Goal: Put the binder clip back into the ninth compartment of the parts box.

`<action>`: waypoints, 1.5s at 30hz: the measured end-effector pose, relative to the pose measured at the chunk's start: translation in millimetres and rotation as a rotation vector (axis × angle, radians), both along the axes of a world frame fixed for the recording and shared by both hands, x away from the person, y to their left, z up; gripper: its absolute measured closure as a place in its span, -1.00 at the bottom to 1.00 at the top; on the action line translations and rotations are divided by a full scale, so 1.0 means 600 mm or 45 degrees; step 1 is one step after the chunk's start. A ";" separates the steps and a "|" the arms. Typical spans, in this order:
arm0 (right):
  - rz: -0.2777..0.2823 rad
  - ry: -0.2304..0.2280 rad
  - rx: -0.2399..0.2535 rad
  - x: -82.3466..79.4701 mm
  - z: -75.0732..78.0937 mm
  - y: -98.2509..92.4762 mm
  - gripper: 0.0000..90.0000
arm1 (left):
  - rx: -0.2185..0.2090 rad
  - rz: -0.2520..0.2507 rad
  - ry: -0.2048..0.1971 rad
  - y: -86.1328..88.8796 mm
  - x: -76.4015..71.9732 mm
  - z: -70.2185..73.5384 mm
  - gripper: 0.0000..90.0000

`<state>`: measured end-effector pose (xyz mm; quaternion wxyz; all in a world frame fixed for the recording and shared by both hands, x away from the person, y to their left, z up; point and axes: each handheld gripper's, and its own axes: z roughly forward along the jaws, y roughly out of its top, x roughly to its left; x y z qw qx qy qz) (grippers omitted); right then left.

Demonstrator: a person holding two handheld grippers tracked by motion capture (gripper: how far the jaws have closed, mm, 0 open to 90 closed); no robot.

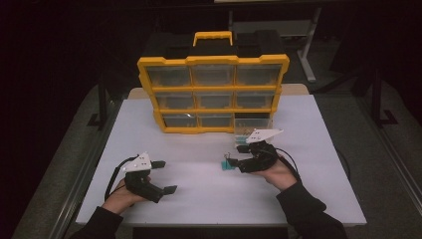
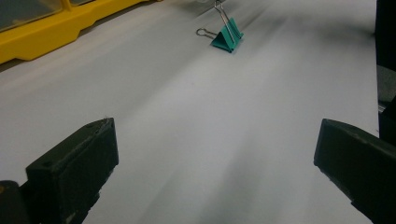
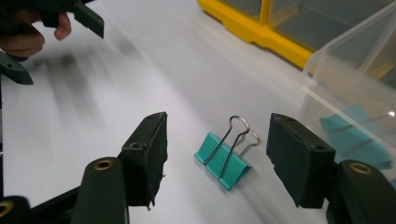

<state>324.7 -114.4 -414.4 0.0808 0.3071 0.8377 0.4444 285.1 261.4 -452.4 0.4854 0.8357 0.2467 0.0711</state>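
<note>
1. Where the white rectangular table top (image 1: pixel 209 194) meets its near edge, the person's two hands enter, each holding a black two-jaw gripper.
2. The left gripper (image 1: pixel 165 177) sits nearest that edge, well to the left of the teal metal binder clip (image 1: pixel 228 164). Its jaws stand wide apart with nothing between them; in the left gripper view the left gripper (image 2: pixel 215 163) frames bare table, with the teal metal binder clip (image 2: pixel 227 37) far ahead.
3. The right gripper (image 1: pixel 238 155) sits farther in, directly at the clip. Its jaws are spread, one on each side of the clip, neither touching it in the right gripper view.
4. In the right gripper view, the teal metal binder clip (image 3: pixel 223 159) lies on the table between the jaws of the right gripper (image 3: pixel 217 154), its wire handles (image 3: pixel 238 133) raised and pointing away from the camera.
5. Just beyond and to the right of the clip, a clear plastic drawer bin (image 3: pixel 355 93) rests on the table; it holds further teal clips (image 3: pixel 359 133).
6. Behind the clip stands the yellow plastic organiser case (image 1: pixel 213 94) with clear drawers in three rows. Its lower-right compartment (image 1: pixel 253 122) looks dark and open.
7. A yellow carry handle (image 1: pixel 213 37) tops the case, farthest from the clip.
</note>
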 end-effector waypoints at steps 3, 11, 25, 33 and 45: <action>0.005 0.019 -0.010 0.003 -0.012 0.006 -0.18 | -0.003 0.005 0.001 -0.002 0.001 0.000 -1.00; -0.019 0.020 -0.013 0.019 -0.032 0.018 -0.14 | -0.001 0.008 -0.001 -0.002 0.000 -0.001 -1.00; -0.057 0.014 -0.039 0.038 -0.057 0.041 0.03 | -0.003 -0.001 0.002 -0.002 -0.001 -0.001 -1.00; -0.077 0.048 -0.019 0.049 -0.072 0.045 0.33 | -0.002 -0.010 0.000 -0.004 0.002 -0.002 -1.00; -0.037 0.100 0.025 0.056 -0.077 0.041 0.65 | 0.001 -0.012 0.000 -0.005 0.002 -0.002 -1.00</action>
